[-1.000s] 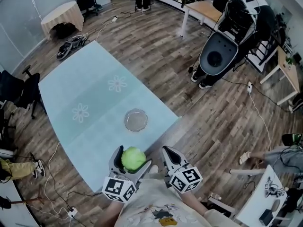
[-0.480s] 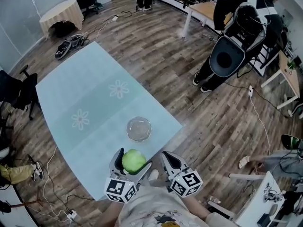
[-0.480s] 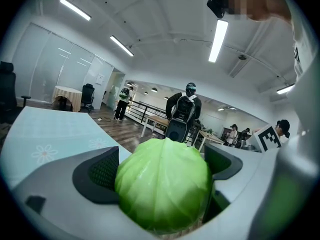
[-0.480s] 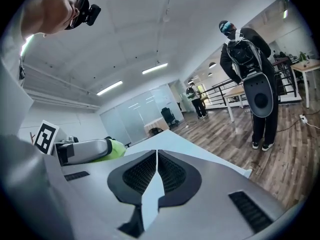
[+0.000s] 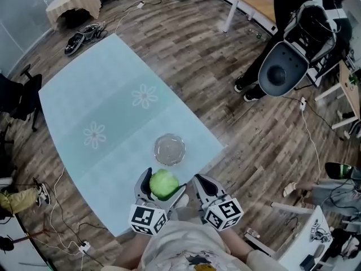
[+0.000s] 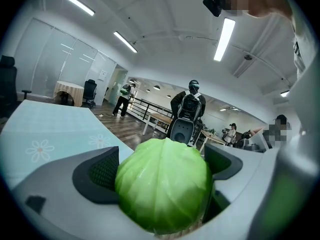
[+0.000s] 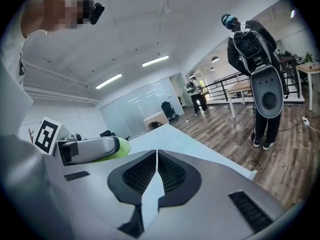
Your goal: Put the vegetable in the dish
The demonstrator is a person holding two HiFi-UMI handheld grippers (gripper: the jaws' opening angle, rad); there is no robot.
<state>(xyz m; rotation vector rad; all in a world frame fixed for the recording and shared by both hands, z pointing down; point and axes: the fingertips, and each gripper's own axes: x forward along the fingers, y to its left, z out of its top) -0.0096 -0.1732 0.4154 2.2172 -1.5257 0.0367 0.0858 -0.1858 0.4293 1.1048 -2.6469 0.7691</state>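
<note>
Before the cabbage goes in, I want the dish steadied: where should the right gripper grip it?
Probably the dish at its near right rim, from above, one jaw inside: it is round, shallow and flat on the table, so only the rim offers an edge. The right gripper, shut, must open first.

The cabbage [image 5: 163, 184] is a small, round, pale green head with smooth, glossy outer leaves and faint veins running up to its crown. It sits clamped between the two jaws of the left gripper [image 5: 163, 182], held off the table [image 5: 113, 112] over its near edge; in the left gripper view the cabbage [image 6: 164, 184] fills the gap between the dark ribbed pads. The glass dish [image 5: 170, 149] is clear, round and shallow. It stands upright and empty on the light blue cloth, just beyond the cabbage at about 12 o'clock, not touching it.
</note>
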